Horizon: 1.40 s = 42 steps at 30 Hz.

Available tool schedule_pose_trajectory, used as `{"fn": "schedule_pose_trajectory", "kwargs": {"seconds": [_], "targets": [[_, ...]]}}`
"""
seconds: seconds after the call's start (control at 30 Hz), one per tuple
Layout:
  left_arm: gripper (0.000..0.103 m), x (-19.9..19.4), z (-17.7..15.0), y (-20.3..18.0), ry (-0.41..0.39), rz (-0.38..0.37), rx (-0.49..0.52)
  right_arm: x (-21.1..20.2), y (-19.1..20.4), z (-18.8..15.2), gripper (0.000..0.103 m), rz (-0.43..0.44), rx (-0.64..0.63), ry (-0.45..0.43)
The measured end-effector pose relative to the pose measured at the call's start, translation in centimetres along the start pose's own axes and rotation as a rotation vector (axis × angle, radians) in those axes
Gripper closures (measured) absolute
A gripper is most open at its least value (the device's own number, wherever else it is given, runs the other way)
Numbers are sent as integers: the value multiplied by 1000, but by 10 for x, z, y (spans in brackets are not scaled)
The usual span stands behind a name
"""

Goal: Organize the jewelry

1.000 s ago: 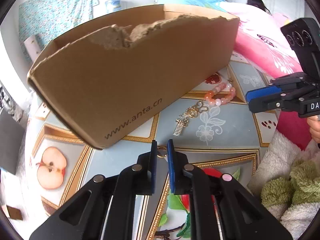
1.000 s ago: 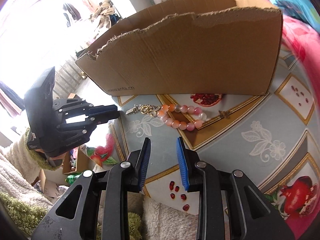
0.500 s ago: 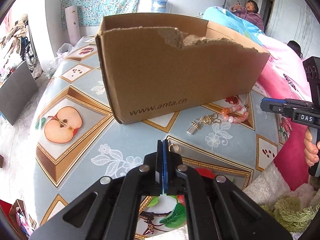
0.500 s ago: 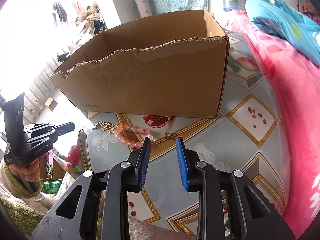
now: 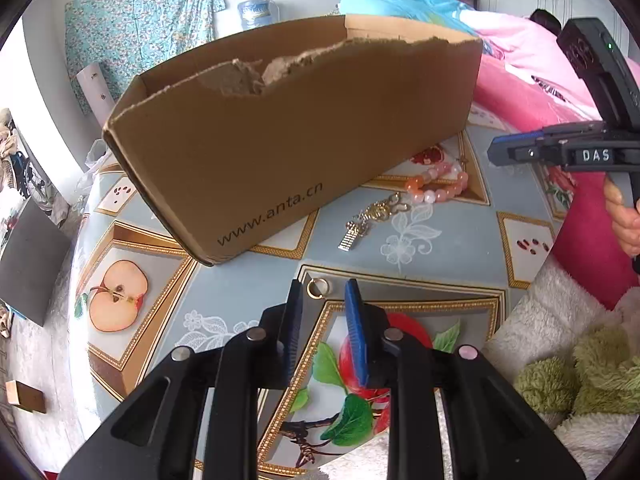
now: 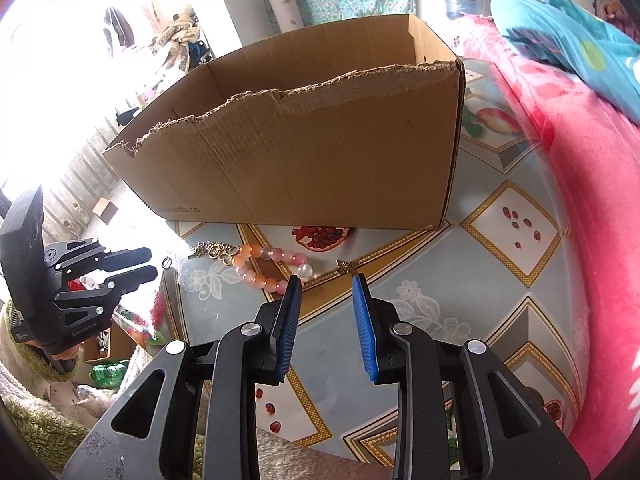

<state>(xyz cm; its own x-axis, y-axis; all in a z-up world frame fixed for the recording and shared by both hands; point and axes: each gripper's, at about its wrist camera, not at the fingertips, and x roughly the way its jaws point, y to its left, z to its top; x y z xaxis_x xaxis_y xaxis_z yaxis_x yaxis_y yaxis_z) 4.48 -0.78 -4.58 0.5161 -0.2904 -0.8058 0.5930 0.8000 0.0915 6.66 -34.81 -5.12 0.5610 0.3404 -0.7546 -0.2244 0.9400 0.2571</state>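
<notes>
Jewelry lies loose on the desk (image 5: pixel 460 240) in front of the cardboard box (image 5: pixel 296 148), presumably its destination. The left tool (image 5: pixel 322 300) is released, its jaws having just opened, with a small gold ring (image 5: pixel 318 289) on the desk between the tips, ungripped. The right tool (image 6: pixel 325 292) stands parted and empty near the bead bracelet (image 6: pixel 272 268). Only the right view shows the butterfly charm (image 6: pixel 346 266); the left view shows the chain pendant (image 5: pixel 366 220) more clearly.
</notes>
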Motion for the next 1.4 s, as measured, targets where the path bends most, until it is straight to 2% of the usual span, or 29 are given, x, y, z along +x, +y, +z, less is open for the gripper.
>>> {"fn": "schedule_pose_trajectory", "kwargs": {"seconds": [0.1, 0.17, 0.27, 0.53, 0.6, 0.7, 0.8, 0.87, 1.0, 1.17, 1.27, 1.3, 1.4], "targets": [[82, 4, -1, 4, 28, -40, -36, 0, -2, 0, 75, 0, 11, 0], [82, 5, 1, 9, 26, -65, -91, 1, -3, 0, 75, 2, 16, 2], [82, 7, 3, 16, 24, -146, -196, 1, -2, 0, 75, 7, 18, 2], [82, 10, 6, 12, 2, -272, -344, 2, -2, 0, 75, 19, 16, 5], [82, 5, 7, 10, -20, -237, -322, 2, -3, 0, 75, 20, 17, 5], [82, -3, 8, 4, -45, -128, -215, 2, -3, 0, 75, 24, 14, 6], [82, -1, 7, 3, -33, -47, -122, 2, -3, 0, 75, 27, 11, 4], [82, 1, 5, 4, -20, -23, -76, 1, -3, 0, 75, 28, 12, 2], [82, 9, 5, 3, -6, -13, -12, 0, -4, 0, 75, 26, 16, -1], [82, 14, 8, 7, -19, -53, 19, 0, -4, 1, 75, 25, 18, -2], [87, 16, 10, 9, -27, -85, 32, 0, -4, 1, 75, 26, 19, -2], [91, 17, 11, 8, -27, -87, 38, 0, -4, 1, 75, 26, 18, -3], [91, 17, 11, 6, -33, -87, 52, -1, -3, 1, 75, 27, 19, -7]]}}
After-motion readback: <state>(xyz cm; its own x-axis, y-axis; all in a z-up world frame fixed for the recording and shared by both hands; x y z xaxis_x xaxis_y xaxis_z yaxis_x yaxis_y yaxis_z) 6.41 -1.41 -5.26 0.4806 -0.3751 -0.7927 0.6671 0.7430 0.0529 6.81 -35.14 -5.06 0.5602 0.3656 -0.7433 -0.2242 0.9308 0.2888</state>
